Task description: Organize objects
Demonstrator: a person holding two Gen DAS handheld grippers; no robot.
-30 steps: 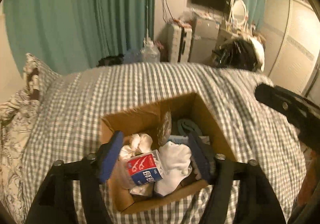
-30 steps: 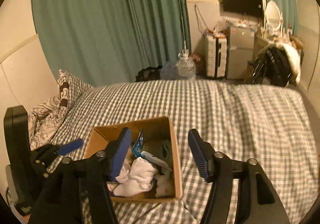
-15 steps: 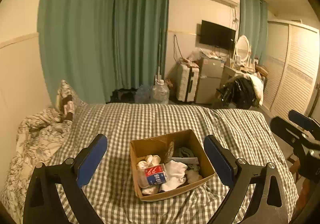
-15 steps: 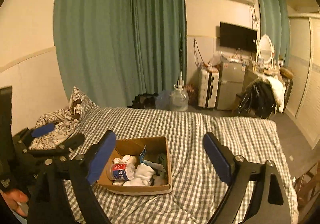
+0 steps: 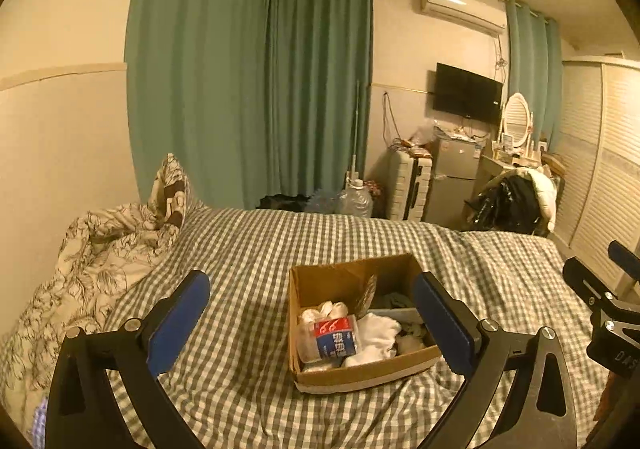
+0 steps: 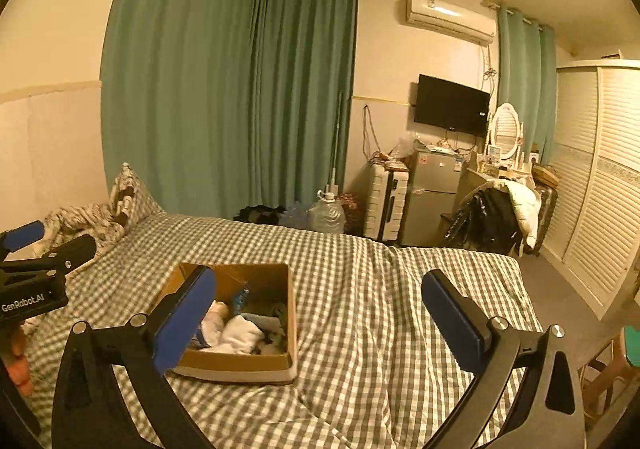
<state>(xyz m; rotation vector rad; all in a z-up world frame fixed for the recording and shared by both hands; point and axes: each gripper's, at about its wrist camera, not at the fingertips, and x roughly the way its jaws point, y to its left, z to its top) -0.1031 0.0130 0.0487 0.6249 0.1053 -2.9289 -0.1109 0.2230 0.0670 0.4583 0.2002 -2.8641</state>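
A cardboard box [image 5: 362, 373] is seen resting on a bed covered by a grey-and-white checked sheet [image 5: 256, 249]. Inside the box, a clear jar with a red-and-blue label [image 5: 334, 337] is laid on its side at the near left, with white socks or cloth [image 5: 374, 333] touching it on the right and a pale bundled item [image 5: 322, 311] just behind. Darker fabric [image 5: 394, 301] is packed toward the far right corner, and a foil packet [image 5: 368, 293] is stood upright near the middle.

The left gripper [image 5: 312, 323] is held above the bed with its blue-padded fingers [image 5: 176, 323] spread wide — nothing is gripped, and the box is framed between them from this view. The right gripper [image 6: 320, 323] is likewise opened wide and empty; its left finger [image 6: 184, 323] is overlapped with the box's near-left wall in the right wrist view, though contact cannot be confirmed. The left gripper's body is also caught at the left edge of that view (lettering on it is legible), with part of a hand [image 6: 18, 365] below it.

A floral duvet [image 5: 92, 261] is bunched at the bed's left side, beside a patterned pillow [image 5: 170, 193]. Behind the bed, green curtains [image 5: 248, 89] are hung — a water jug [image 6: 326, 215], a white suitcase [image 6: 386, 205], a small fridge [image 6: 430, 201] and a wall-mounted television [image 6: 452, 105] are stood or fixed beyond.
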